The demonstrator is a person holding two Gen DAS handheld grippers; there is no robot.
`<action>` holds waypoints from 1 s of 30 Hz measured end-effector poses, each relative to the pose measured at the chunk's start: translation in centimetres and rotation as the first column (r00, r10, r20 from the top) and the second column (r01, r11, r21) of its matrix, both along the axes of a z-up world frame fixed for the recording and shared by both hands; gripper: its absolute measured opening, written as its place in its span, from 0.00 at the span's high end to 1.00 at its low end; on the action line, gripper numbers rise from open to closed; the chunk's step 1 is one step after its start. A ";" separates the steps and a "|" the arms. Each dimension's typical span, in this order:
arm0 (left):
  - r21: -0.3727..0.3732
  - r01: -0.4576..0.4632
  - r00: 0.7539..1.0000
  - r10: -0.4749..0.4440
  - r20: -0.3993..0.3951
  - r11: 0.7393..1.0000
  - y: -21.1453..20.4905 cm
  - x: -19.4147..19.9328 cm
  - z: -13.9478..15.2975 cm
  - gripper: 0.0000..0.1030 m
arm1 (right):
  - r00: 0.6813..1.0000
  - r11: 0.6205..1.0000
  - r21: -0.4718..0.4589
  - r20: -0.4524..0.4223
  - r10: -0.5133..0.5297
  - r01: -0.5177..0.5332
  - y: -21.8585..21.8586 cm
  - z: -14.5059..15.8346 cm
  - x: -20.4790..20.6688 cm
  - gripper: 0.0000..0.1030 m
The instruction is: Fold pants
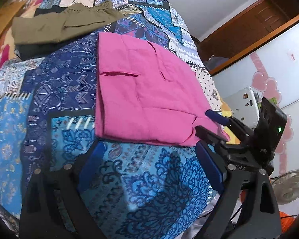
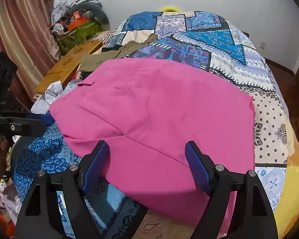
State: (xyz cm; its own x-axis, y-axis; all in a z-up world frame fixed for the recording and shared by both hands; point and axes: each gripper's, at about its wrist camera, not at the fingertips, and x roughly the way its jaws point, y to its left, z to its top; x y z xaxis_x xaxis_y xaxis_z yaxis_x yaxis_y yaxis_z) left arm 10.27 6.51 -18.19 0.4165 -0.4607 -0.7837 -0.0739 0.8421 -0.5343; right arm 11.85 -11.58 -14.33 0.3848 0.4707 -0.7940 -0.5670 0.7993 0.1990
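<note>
Pink pants [image 1: 141,91] lie folded into a flat rectangle on the patchwork bedspread [image 1: 65,91]; they fill the middle of the right wrist view [image 2: 159,107]. My left gripper [image 1: 149,163] is open and empty, just short of the pants' near edge. My right gripper [image 2: 147,159] is open, its jaws wide over the near edge of the pink pants, holding nothing. It shows in the left wrist view [image 1: 211,123] at the pants' right corner. The left gripper appears at the left edge of the right wrist view [image 2: 39,121].
Olive pants [image 1: 59,25] lie folded on a dark garment at the far side of the bed. A wooden board [image 2: 69,65], white cloth [image 2: 47,97] and a cluttered green basket [image 2: 77,31] are at the left. A fan [image 1: 289,185] stands on the floor.
</note>
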 end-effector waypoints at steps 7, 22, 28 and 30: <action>-0.079 -0.051 0.998 0.048 -0.032 0.996 0.9 2.4 -0.9 0.21 | 1.000 1.000 0.027 -0.004 0.002 -0.002 -0.1 -0.2 -0.1 0.25; 0.342 -0.103 0.989 0.058 0.138 0.934 -0.4 1.9 3.2 0.81 | 0.999 0.995 0.094 -0.030 -0.041 0.043 -1.6 0.2 -0.1 0.26; 0.615 -0.207 0.954 0.018 0.299 0.761 -0.7 -0.7 6.6 0.82 | 0.997 0.995 0.060 -0.020 -0.079 0.081 -3.5 0.1 -0.7 0.26; 0.668 -0.244 0.935 -0.013 0.355 0.703 -1.4 -1.3 7.8 0.82 | 0.995 0.994 0.059 -0.025 -0.092 0.093 -4.2 -0.1 -0.9 0.26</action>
